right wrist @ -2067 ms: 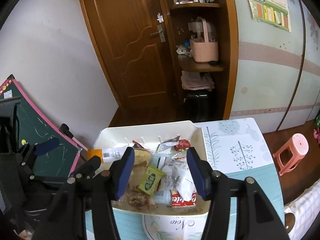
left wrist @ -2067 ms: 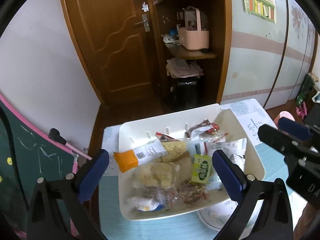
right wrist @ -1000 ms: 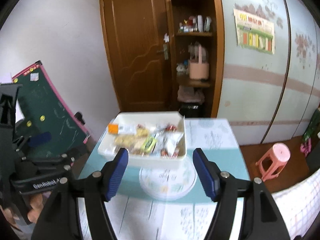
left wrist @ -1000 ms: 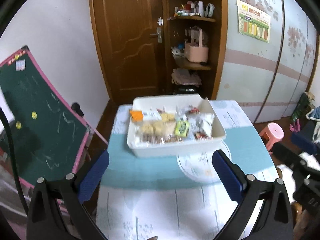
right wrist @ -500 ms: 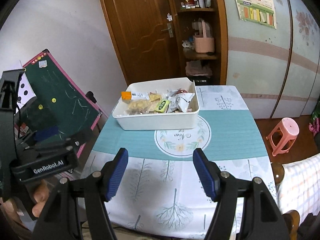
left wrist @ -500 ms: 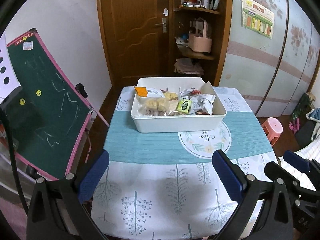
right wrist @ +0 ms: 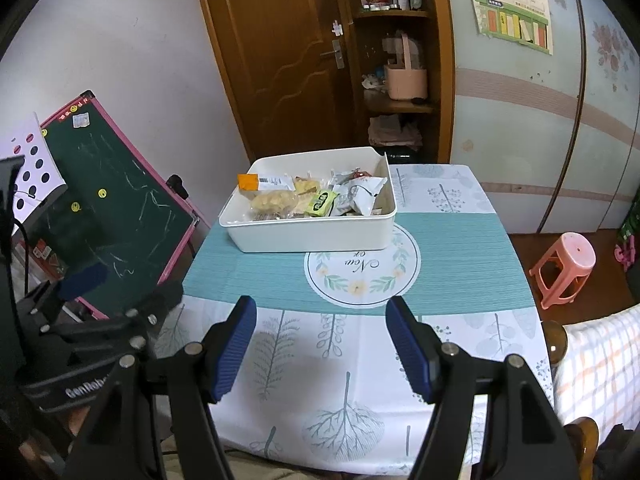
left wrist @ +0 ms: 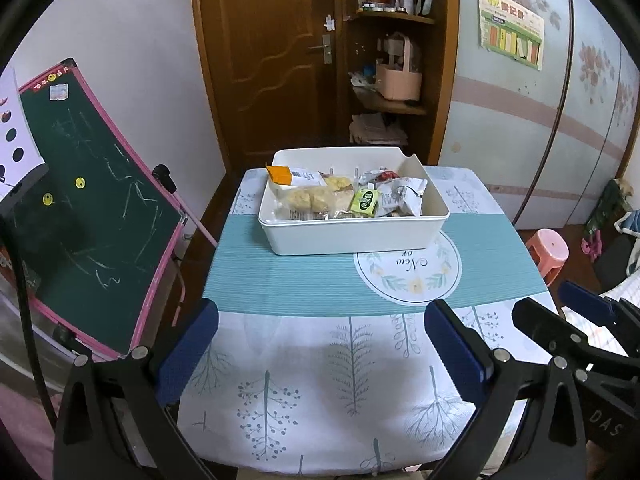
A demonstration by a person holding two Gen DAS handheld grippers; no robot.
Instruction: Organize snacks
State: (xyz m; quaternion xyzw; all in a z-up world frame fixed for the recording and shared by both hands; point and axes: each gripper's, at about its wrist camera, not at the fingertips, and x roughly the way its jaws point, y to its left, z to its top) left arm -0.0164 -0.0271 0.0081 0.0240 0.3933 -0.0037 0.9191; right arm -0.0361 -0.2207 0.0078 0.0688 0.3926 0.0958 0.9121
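Both the left gripper (left wrist: pixel 320 354) and the right gripper (right wrist: pixel 322 346) were wide open and empty, well apart from the far white bin (left wrist: pixel 360 236). The piled snacks (left wrist: pixel 344 198) could spill if a reach bumped them.

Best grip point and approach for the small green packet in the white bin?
Likely pinch the green packet across its narrow width from above. It lies tilted atop the other snacks in the white bin, whose walls block side approaches. Both the left gripper and the right gripper are open.
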